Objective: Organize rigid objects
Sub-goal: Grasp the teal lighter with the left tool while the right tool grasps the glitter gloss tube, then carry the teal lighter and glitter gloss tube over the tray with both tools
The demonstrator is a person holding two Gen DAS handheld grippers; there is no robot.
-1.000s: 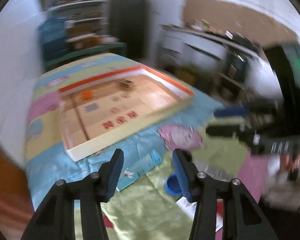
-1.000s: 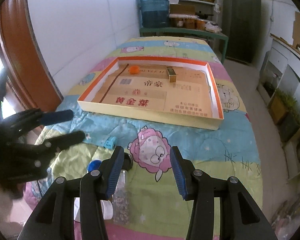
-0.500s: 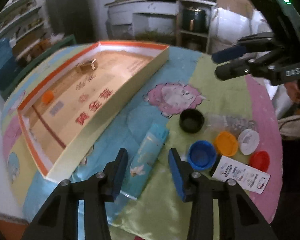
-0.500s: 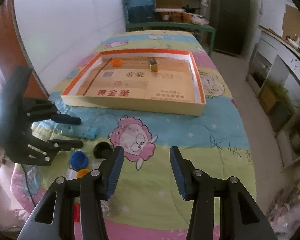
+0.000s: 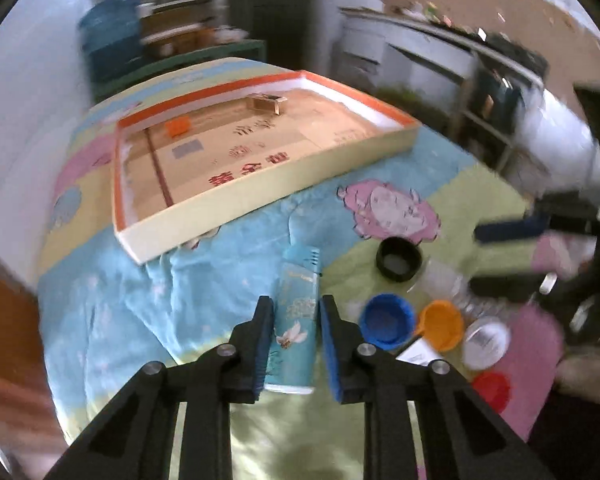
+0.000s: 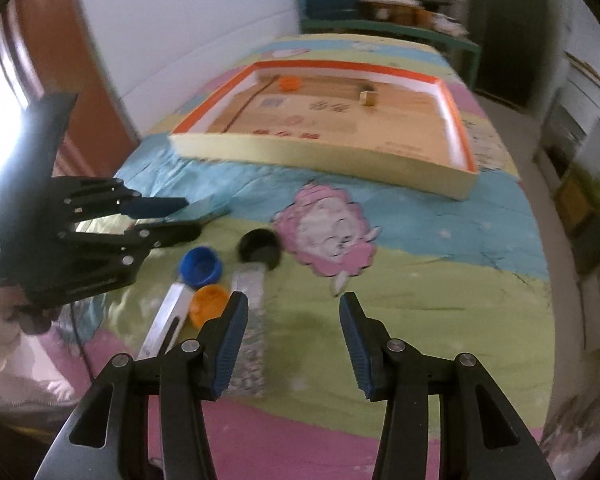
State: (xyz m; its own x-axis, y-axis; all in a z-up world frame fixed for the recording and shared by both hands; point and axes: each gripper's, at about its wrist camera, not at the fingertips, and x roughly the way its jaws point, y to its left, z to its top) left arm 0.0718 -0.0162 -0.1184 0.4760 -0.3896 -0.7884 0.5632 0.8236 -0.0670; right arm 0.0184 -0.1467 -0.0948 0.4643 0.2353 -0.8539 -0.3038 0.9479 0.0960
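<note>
A teal box (image 5: 298,312) lies on the quilt between the fingers of my left gripper (image 5: 296,322). The jaws sit close on both its sides; it rests on the quilt. The right wrist view shows the same gripper (image 6: 168,220) around the teal box (image 6: 208,210). My right gripper (image 6: 290,320) is open and empty above the quilt. Blue (image 5: 388,320), orange (image 5: 440,324), white (image 5: 486,342), red (image 5: 492,390) and black (image 5: 398,258) caps lie to the right. The shallow orange-rimmed box (image 5: 268,188) holds an orange cap (image 5: 179,126) and a small brown box (image 5: 266,103).
A clear packet (image 6: 252,320) and a white card (image 6: 166,320) lie near the caps. The quilt (image 6: 420,288) covers the table. A wall stands to the left, shelves and a water jug (image 5: 112,40) behind, cabinets on the right.
My left gripper has moved down and forward over the teal box and its jaws have narrowed around it. My right gripper has dropped lower and nearer the caps.
</note>
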